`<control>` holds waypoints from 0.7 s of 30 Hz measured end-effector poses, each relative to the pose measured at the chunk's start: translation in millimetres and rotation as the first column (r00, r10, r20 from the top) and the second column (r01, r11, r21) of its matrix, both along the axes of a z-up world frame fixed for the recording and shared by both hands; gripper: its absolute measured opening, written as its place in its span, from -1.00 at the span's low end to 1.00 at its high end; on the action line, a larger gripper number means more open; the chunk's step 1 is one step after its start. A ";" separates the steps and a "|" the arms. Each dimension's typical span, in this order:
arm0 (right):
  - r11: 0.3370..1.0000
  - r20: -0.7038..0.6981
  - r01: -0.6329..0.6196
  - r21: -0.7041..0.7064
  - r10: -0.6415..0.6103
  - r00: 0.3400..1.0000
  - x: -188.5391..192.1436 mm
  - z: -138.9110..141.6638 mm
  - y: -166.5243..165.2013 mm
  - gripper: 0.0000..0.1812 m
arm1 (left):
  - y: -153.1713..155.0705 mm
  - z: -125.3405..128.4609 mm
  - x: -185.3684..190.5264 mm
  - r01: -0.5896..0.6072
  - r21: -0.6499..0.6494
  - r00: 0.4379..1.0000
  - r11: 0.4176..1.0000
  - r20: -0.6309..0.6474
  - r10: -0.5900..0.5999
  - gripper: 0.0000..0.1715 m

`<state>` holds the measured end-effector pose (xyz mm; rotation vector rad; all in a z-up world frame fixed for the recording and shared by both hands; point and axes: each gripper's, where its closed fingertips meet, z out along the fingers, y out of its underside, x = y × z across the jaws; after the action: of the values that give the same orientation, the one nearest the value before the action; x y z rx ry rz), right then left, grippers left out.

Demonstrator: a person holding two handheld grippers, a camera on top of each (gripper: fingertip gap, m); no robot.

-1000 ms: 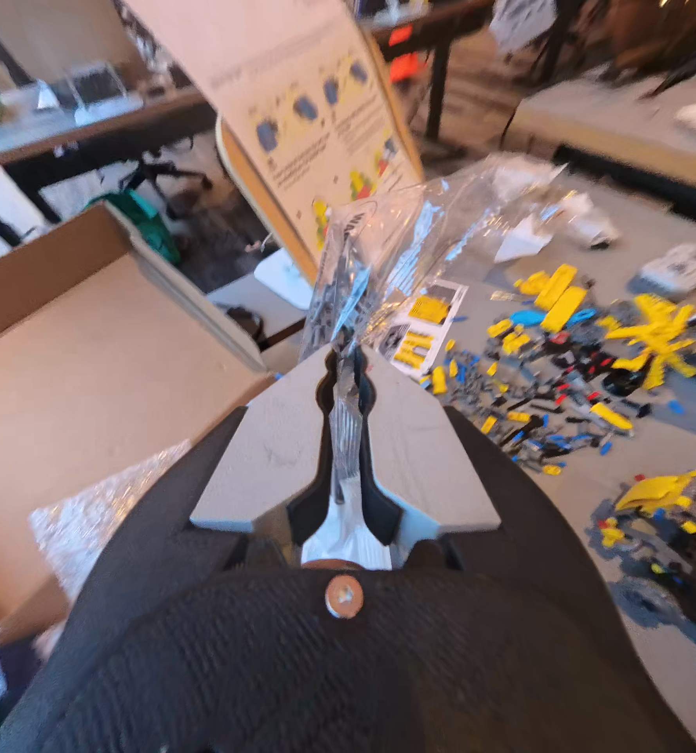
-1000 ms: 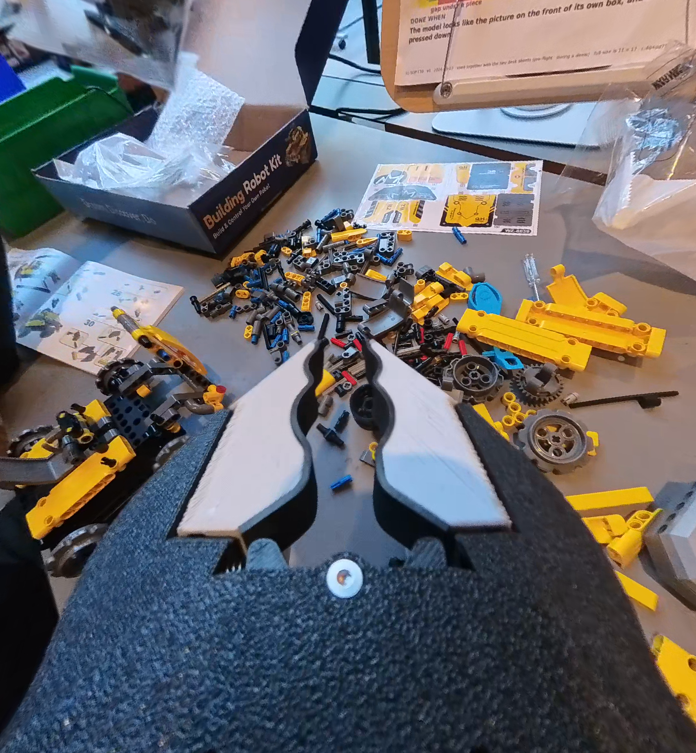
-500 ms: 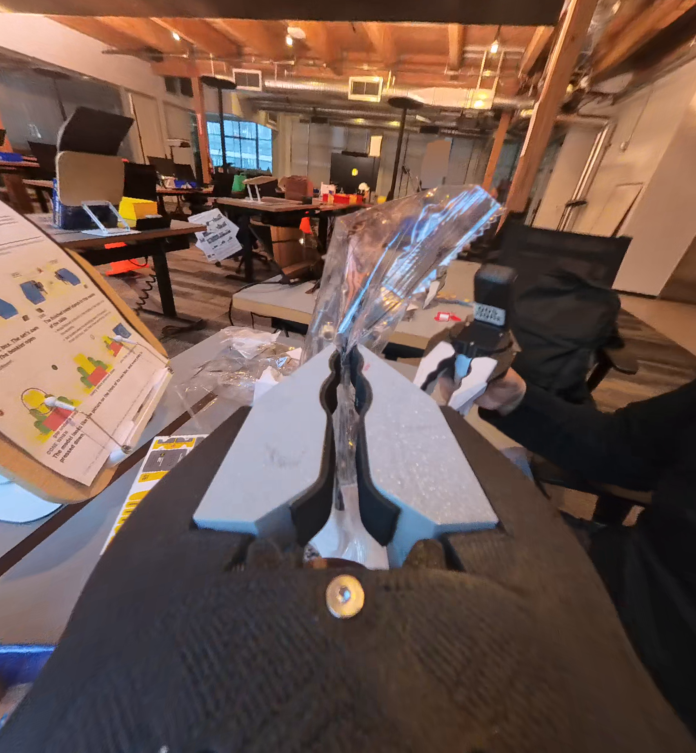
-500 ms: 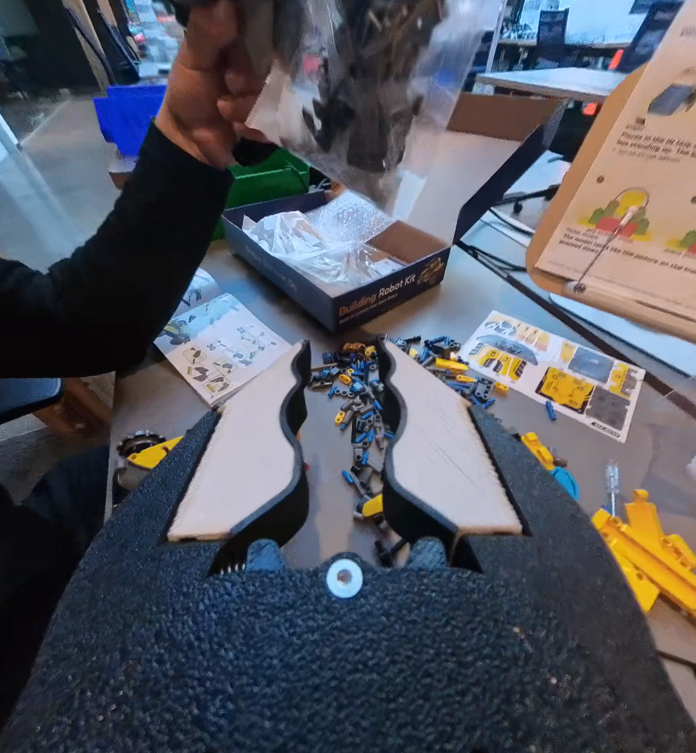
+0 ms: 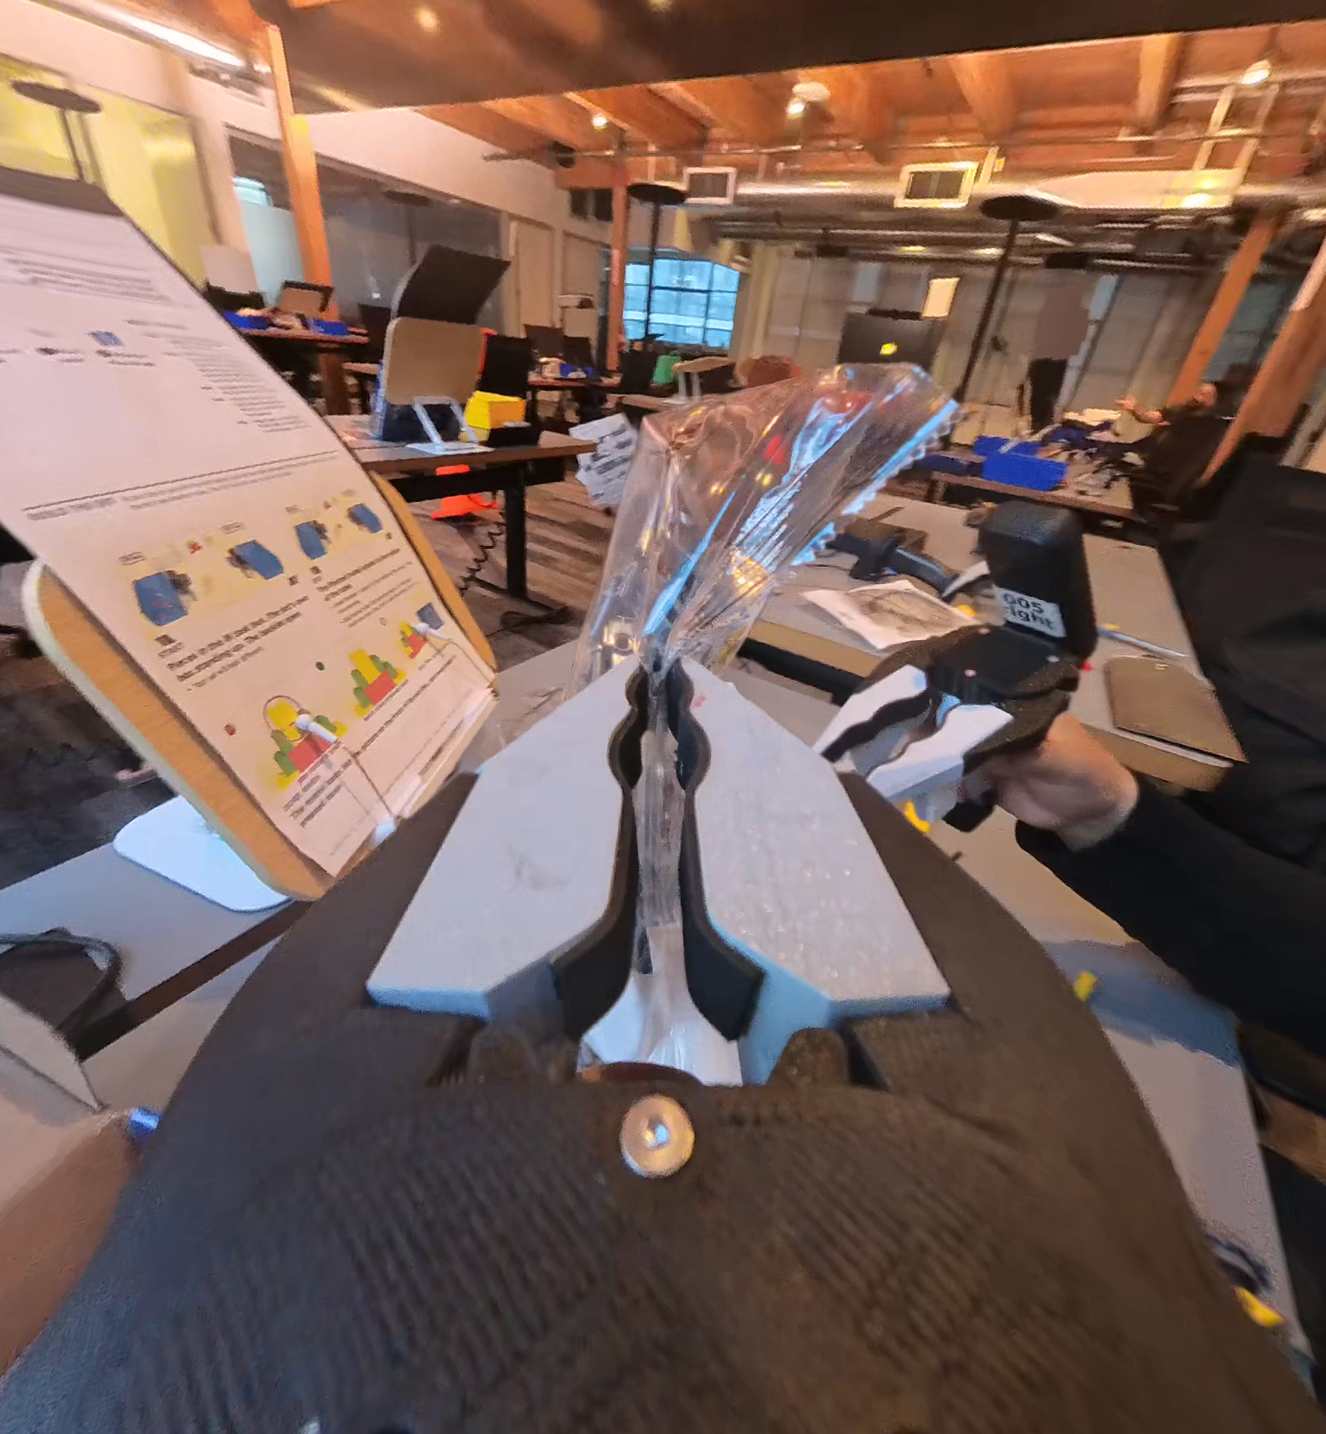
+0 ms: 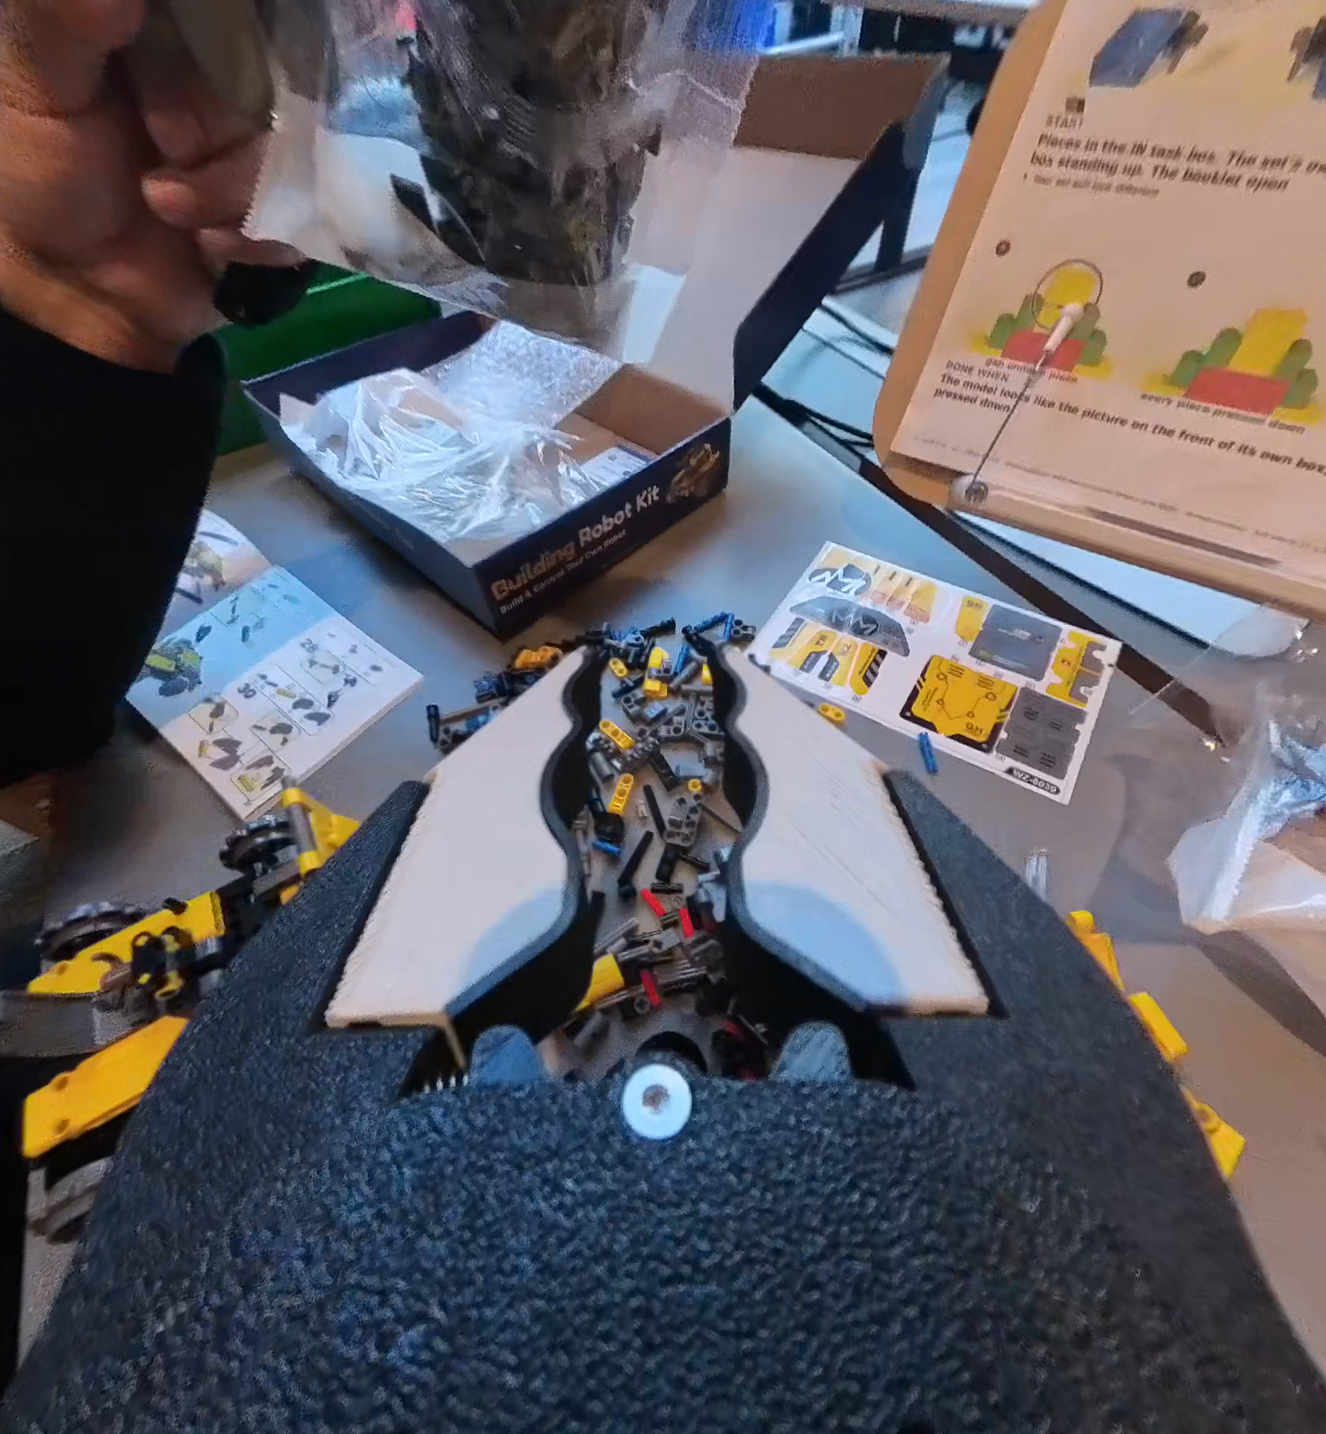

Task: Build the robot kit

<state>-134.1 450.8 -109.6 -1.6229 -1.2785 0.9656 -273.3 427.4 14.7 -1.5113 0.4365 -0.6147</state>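
My left gripper (image 5: pixel 656 677) is shut on the neck of a clear plastic bag (image 5: pixel 760 504) and holds it up in the air. In the right wrist view the same bag (image 6: pixel 504 140) hangs at the top, with dark small parts inside, next to a hand (image 6: pixel 101 171). My right gripper (image 6: pixel 652 659) is open and empty, above a pile of small black, grey, yellow and blue parts (image 6: pixel 652 745) on the grey table (image 6: pixel 760 497). The right gripper also shows in the left wrist view (image 5: pixel 869 737), right of the bag and apart from it.
An open dark blue kit box (image 6: pixel 605 535) with crumpled plastic stands behind the pile. A sticker sheet (image 6: pixel 939 675) lies to the right, a booklet (image 6: pixel 271 683) to the left. A partly built yellow model (image 6: pixel 139 970) is at front left. A clipboard stand (image 6: pixel 1148 271) and another bag (image 6: pixel 1280 815) are at right.
My left gripper has lifted the bag and tipped up from the table towards the room. My right gripper has pulled back over the pile, staying open.
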 end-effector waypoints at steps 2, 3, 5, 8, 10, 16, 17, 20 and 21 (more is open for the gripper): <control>0.999 0.053 0.016 -0.038 -0.014 0.999 -5.0 -13.7 14.0 -0.83 | 11.4 -9.5 1.1 -0.046 -0.027 0.999 0.999 -0.030 0.045 -1.00; 0.999 0.077 0.020 -0.042 -0.017 0.997 -7.9 -16.6 20.1 -0.89 | 15.9 -13.1 2.1 -0.062 -0.035 0.997 0.997 -0.043 0.061 -1.00; 1.000 0.105 0.004 -0.013 -0.003 0.995 -16.4 -10.9 28.2 -0.91 | 21.1 -14.5 4.4 -0.077 -0.036 0.996 0.996 -0.039 0.076 -1.00; 1.000 0.173 -0.006 0.015 0.003 0.985 -32.4 -1.4 45.5 -0.89 | 23.9 -12.5 3.8 -0.098 -0.031 0.995 0.995 -0.020 0.097 -1.00; 0.999 0.231 -0.033 -0.025 0.038 0.972 -39.1 -11.0 44.3 -0.82 | 25.3 -13.1 -0.3 -0.128 -0.032 0.991 0.991 -0.031 0.127 -1.00; 0.996 0.435 -0.006 -0.088 0.044 0.899 -48.1 -91.2 52.3 -0.79 | 30.9 -21.6 -9.6 -0.204 -0.051 0.975 0.978 -0.097 0.198 -1.00; 0.997 0.476 0.005 -0.083 0.035 0.879 -47.0 -104.3 55.9 -0.78 | 32.8 -24.0 -9.3 -0.208 -0.059 0.974 0.976 -0.100 0.202 -1.00; 0.990 0.521 0.021 -0.138 0.054 0.852 -51.3 -135.0 56.9 -0.71 | 38.5 -31.5 -5.5 -0.206 -0.079 0.974 0.975 -0.108 0.197 -1.00; 0.984 0.539 0.011 -0.178 0.088 0.838 -52.6 -145.5 51.4 -0.64 | 40.0 -33.7 -3.9 -0.206 -0.083 0.974 0.975 -0.113 0.196 -1.00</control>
<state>-186.7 502.1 -255.1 -2.1161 -1.6432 0.6650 -277.2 467.4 -19.0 -1.6590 0.3318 -0.4027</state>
